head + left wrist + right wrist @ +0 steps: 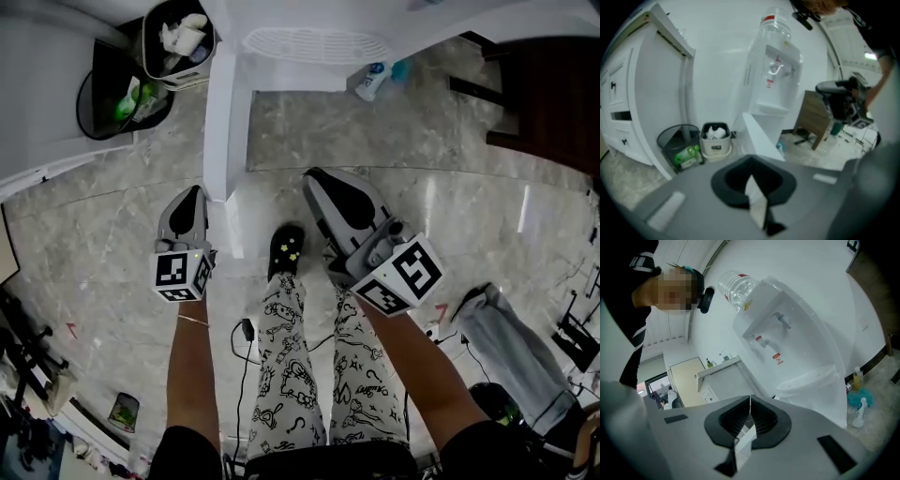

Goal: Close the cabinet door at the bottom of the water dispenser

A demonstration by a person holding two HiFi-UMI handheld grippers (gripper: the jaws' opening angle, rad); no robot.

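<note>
The white water dispenser [314, 42] stands at the top of the head view, and its bottom cabinet door [220, 122] swings out towards me, seen edge-on. My left gripper [191, 197] hangs just left of the door's free edge, jaws shut and empty. My right gripper [316, 177] is to the right of the door, in front of the cabinet opening, also shut and empty. In the left gripper view the open door [761, 137] rises beyond the shut left gripper [750, 165], below the dispenser [771, 79]. The right gripper view looks up past the right gripper [750, 401] at the dispenser [792, 348].
A black mesh bin [117, 98] and a small white bin [178, 42] stand left of the door beside a white cabinet [47, 84]. A spray bottle [373, 80] lies right of the dispenser. Dark wooden furniture [553, 94] is at the far right. My foot [286, 248] is near the door.
</note>
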